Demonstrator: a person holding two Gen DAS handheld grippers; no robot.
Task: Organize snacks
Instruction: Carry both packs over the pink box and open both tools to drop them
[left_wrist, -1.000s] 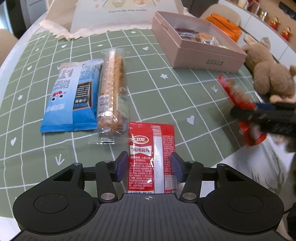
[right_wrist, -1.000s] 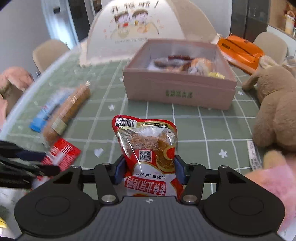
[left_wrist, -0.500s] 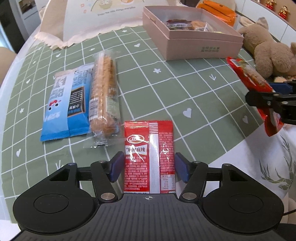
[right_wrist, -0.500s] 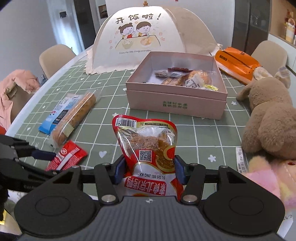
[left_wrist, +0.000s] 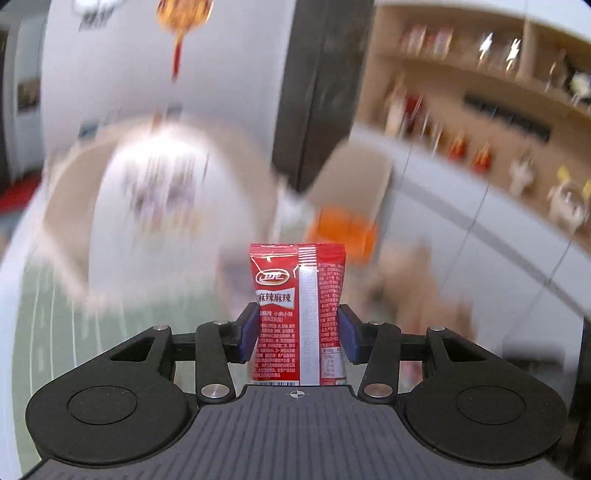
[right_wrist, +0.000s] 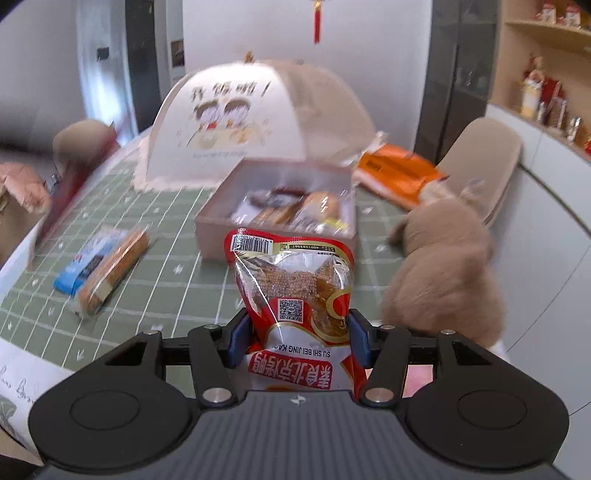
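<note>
The round table under a green grid-patterned cloth (right_wrist: 192, 236) fills the right wrist view's middle, bearing a pink cardboard box of snacks (right_wrist: 280, 210) at centre and two wrapped snacks at left. That right gripper (right_wrist: 297, 338) pinches a clear-and-red snack pouch (right_wrist: 295, 295). The blurred left wrist view alone shows the left gripper (left_wrist: 297, 334), jaws just closed, clamping a small red sachet (left_wrist: 297, 314) at lower centre.

Red sachet (left_wrist: 297, 314): upright, lifted, pinched at both sides.
Clear-windowed pouch (right_wrist: 295, 295): upright, barcode on top, gripped.
Blue packet (right_wrist: 83, 267), long biscuit pack (right_wrist: 112, 271): flat, side by side.
Pink box (right_wrist: 277, 236): open, part-filled.
</note>
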